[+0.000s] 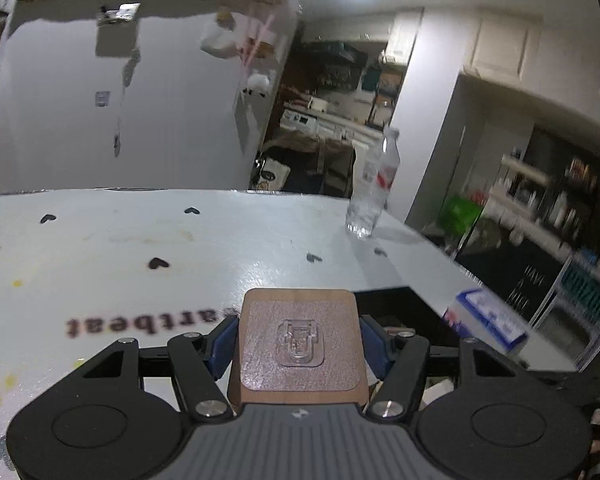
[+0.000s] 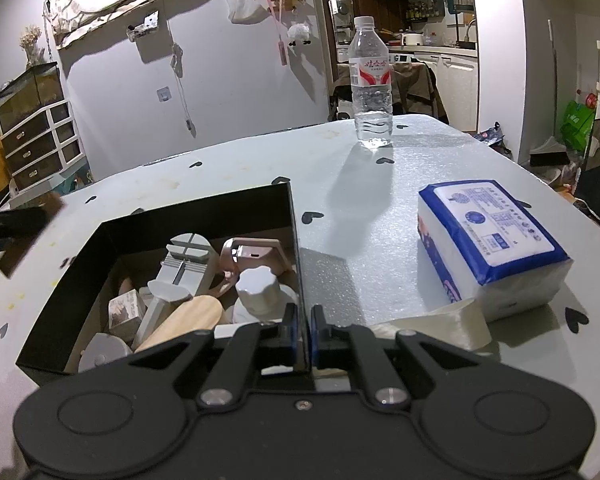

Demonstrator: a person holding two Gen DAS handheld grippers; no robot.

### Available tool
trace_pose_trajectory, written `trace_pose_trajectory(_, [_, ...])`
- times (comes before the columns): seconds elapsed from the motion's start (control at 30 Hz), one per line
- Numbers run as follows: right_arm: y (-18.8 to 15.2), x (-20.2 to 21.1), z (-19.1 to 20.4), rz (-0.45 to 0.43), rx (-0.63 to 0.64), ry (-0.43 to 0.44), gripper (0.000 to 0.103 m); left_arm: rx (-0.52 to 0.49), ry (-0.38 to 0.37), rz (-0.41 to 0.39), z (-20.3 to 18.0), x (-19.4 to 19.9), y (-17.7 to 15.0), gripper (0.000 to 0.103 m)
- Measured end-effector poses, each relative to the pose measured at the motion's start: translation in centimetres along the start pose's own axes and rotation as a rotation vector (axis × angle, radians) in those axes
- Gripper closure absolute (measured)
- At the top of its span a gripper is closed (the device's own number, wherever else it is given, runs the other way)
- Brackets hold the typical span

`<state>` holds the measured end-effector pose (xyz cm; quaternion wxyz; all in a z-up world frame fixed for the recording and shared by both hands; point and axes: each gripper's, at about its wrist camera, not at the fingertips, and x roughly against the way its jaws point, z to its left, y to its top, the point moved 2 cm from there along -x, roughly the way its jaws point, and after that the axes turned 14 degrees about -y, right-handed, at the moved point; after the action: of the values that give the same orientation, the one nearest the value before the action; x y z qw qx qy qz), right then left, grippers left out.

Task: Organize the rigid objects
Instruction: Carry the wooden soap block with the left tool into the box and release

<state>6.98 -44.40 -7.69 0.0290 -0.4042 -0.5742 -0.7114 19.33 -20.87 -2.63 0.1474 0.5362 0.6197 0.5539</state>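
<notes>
My left gripper (image 1: 299, 340) is shut on a square wooden block (image 1: 300, 344), its blue pads pressing on both sides. The block's top carries a rough pad with a clear plastic hook stuck on it. It is held above the white table (image 1: 180, 248), left of the black box (image 1: 388, 300). My right gripper (image 2: 304, 332) is shut on the right wall of the black box (image 2: 196, 212). Inside lie several rigid items: a grey tool (image 2: 184, 260), a pink wooden piece (image 2: 256, 254), a white knob (image 2: 258, 290) and a wooden paddle (image 2: 184, 320). A dark blur (image 2: 12, 224) shows at the left edge.
A water bottle (image 2: 371, 88) stands at the table's far side, also visible as the water bottle (image 1: 374, 188). A blue-and-white tissue pack (image 2: 492, 240) lies right of the box, over a white ribbon (image 2: 440, 324). The table edge drops off on the right. A cluttered kitchen lies beyond.
</notes>
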Motion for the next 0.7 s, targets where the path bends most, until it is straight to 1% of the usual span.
trace_pose_trajectory(0.07, [0.0, -0.1, 0.0, -0.001, -0.001, 0.004, 0.096, 0.015, 0.018, 0.028, -0.5, -1.2, 0.1, 0.039])
trace_pose_trajectory(0.17, [0.0, -0.1, -0.1, -0.003, -0.003, 0.009, 0.096, 0.071, 0.04, 0.046, -0.9, -2.7, 0.1, 0.039])
trace_pose_trajectory(0.27, [-0.1, -0.1, -0.2, -0.005, -0.003, 0.016, 0.096, 0.143, 0.023, 0.063, -1.1, -3.8, 0.1, 0.039])
trace_pose_trajectory(0.3, [-0.1, -0.1, -0.3, -0.006, -0.004, 0.02, 0.096, 0.153, 0.026, 0.065, -1.2, -4.1, 0.2, 0.039])
trace_pose_trajectory(0.4, [-0.1, -0.2, -0.4, -0.008, -0.006, 0.03, 0.095, 0.171, 0.068, 0.046, -1.4, -4.5, 0.2, 0.039])
trace_pose_trajectory(0.53, [-0.1, -0.3, -0.5, -0.009, -0.007, 0.043, 0.094, 0.195, 0.159, 0.004, -1.1, -4.6, 0.5, 0.039])
trace_pose_trajectory(0.7, [-0.1, -0.5, -0.8, -0.01, -0.008, 0.063, 0.094, 0.206, 0.188, -0.006, -1.3, -4.8, 0.5, 0.038])
